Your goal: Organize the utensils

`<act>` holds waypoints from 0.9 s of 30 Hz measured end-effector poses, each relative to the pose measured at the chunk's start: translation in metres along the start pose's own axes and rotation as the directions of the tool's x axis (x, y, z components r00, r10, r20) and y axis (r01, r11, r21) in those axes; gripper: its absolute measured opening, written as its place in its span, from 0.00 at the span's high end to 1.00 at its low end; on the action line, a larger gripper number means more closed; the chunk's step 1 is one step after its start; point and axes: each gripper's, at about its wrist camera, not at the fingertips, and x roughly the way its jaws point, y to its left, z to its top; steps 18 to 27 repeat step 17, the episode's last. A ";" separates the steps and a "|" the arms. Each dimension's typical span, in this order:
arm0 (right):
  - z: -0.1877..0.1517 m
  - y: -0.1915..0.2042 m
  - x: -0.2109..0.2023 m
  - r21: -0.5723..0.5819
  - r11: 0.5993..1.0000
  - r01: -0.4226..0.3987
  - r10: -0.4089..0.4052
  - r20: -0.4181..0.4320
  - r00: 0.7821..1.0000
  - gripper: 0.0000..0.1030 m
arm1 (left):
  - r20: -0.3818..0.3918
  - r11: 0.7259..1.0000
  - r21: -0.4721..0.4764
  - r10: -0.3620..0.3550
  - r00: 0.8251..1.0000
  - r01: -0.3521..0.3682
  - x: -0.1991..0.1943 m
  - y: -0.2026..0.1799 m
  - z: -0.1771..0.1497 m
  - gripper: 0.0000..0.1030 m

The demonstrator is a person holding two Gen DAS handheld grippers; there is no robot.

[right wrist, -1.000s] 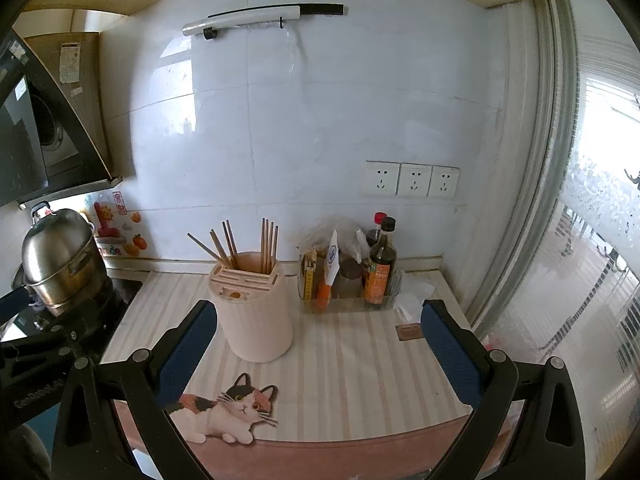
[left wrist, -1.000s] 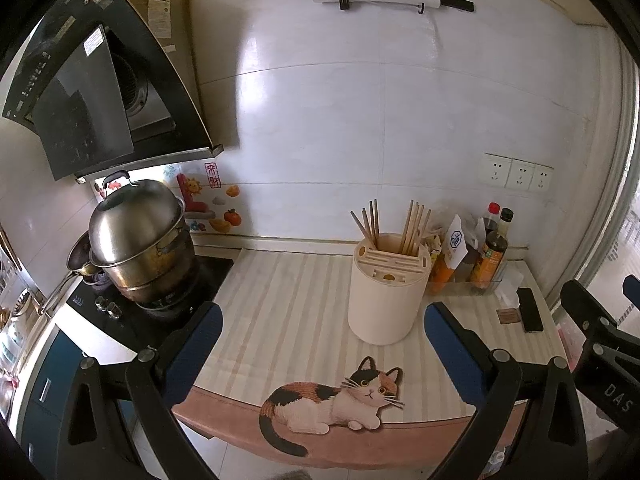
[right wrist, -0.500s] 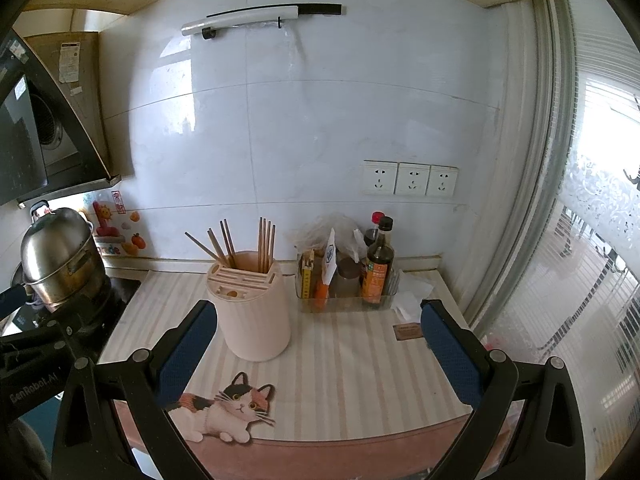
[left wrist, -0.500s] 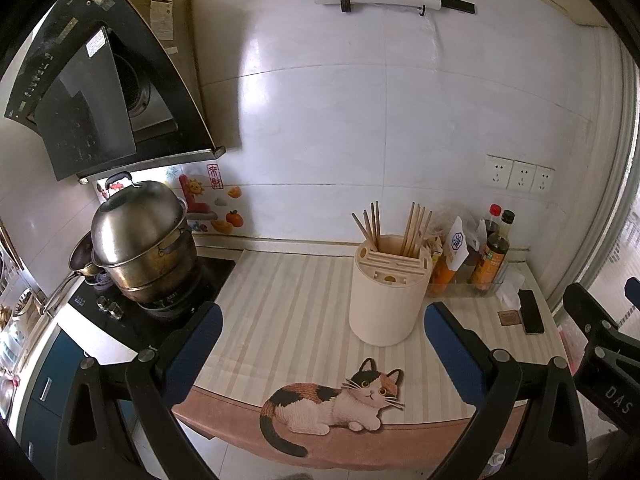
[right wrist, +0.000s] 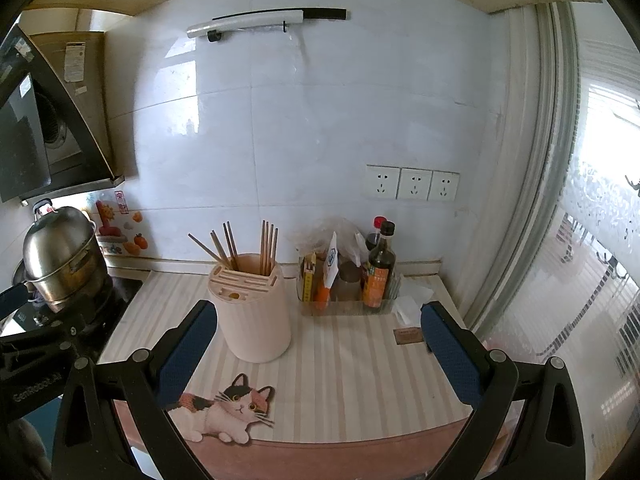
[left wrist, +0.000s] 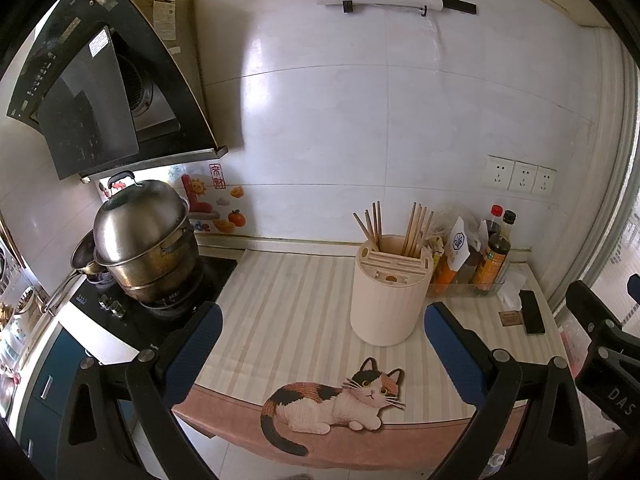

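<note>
A cream round utensil holder (left wrist: 387, 298) stands on the striped counter mat, with several wooden chopsticks (left wrist: 416, 224) upright in its back slot. It also shows in the right wrist view (right wrist: 254, 312), with the chopsticks (right wrist: 267, 246). My left gripper (left wrist: 322, 344) is open and empty, held back from the counter's front edge. My right gripper (right wrist: 318, 344) is open and empty too, to the right of the left one and at about the same distance.
A steel pot (left wrist: 146, 236) sits on the stove at left under a range hood (left wrist: 100, 92). A clear tray of sauce bottles (right wrist: 376, 276) stands by the wall at right. A phone (left wrist: 532, 312) and small card lie near the window. A cat picture (left wrist: 340, 400) marks the mat's front edge.
Both views have shifted very slightly; the holder sits a touch lower in the left view and farther left in the right view. Nothing on the counter has moved.
</note>
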 end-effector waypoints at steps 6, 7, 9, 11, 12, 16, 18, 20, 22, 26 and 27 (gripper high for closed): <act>0.000 0.001 -0.002 -0.001 1.000 0.000 0.000 0.001 1.000 0.00 | 0.000 1.000 0.000 -0.002 1.000 0.002 0.000 0.001 0.000 0.00; 0.000 0.001 -0.002 -0.002 1.000 0.000 0.000 0.002 1.000 0.00 | -0.001 1.000 0.000 -0.003 1.000 0.003 0.000 0.000 -0.001 0.00; 0.000 0.001 -0.003 -0.001 1.000 -0.001 0.001 0.003 1.000 0.00 | 0.000 1.000 0.001 -0.001 1.000 0.001 0.000 0.000 0.000 0.00; 0.001 0.001 -0.003 -0.001 1.000 -0.002 0.002 0.003 1.000 0.00 | 0.000 1.000 0.000 -0.003 1.000 0.003 0.000 0.000 -0.001 0.00; 0.001 0.001 -0.003 -0.001 1.000 -0.002 0.002 0.003 1.000 0.00 | 0.000 1.000 0.000 -0.004 1.000 0.004 0.000 0.000 -0.001 0.00; 0.001 0.001 -0.005 -0.002 1.000 -0.004 0.004 0.004 1.000 0.00 | 0.004 1.000 -0.008 -0.005 1.000 0.005 -0.003 -0.001 0.001 0.00; 0.001 0.001 -0.005 -0.003 1.000 -0.004 0.004 0.004 1.000 0.00 | 0.005 1.000 -0.008 -0.005 1.000 0.005 -0.005 -0.002 0.001 0.00; 0.001 0.001 -0.005 -0.003 1.000 -0.004 0.004 0.004 1.000 0.00 | 0.005 1.000 -0.008 -0.005 1.000 0.005 -0.005 -0.002 0.001 0.00; 0.001 0.001 -0.005 -0.003 1.000 -0.004 0.004 0.004 1.000 0.00 | 0.005 1.000 -0.008 -0.005 1.000 0.005 -0.005 -0.002 0.001 0.00; 0.001 0.001 -0.005 -0.003 1.000 -0.004 0.004 0.004 1.000 0.00 | 0.005 1.000 -0.008 -0.005 1.000 0.005 -0.005 -0.002 0.001 0.00; 0.001 0.001 -0.005 -0.003 1.000 -0.004 0.004 0.004 1.000 0.00 | 0.005 1.000 -0.008 -0.005 1.000 0.005 -0.005 -0.002 0.001 0.00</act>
